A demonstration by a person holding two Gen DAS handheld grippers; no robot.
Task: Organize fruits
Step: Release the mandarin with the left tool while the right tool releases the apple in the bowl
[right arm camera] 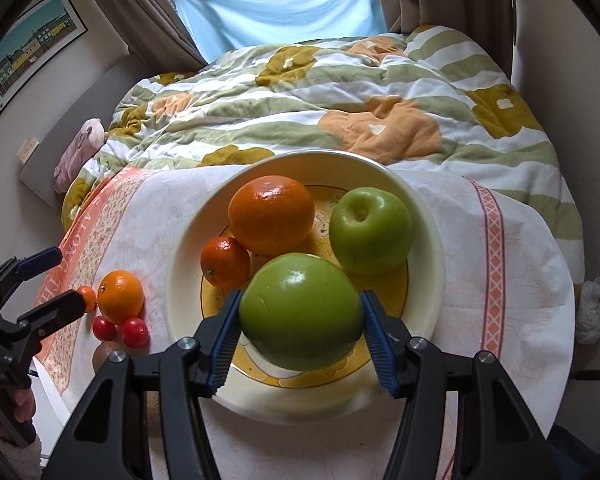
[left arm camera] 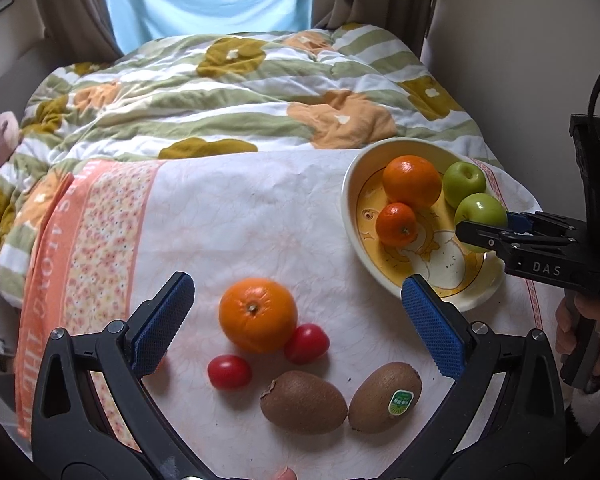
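My right gripper (right arm camera: pixel 300 344) tilts steeply down over the yellow bowl (right arm camera: pixel 428 240), jaws clenched on a green apple (right arm camera: pixel 300 312) above its near side. My left gripper (left arm camera: pixel 296 320) angles down too, jaws released wide, hovering over the loose orange (left arm camera: pixel 258 314) on the cloth-covered tabletop (left arm camera: pixel 260 208).

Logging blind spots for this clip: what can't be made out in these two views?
- Small orange fruit: right wrist view, half hidden by left gripper; unseen in left view.
- Kiwis: right view, mostly behind right gripper arm.
- Held green apple: whether it touches the bowl is hidden.
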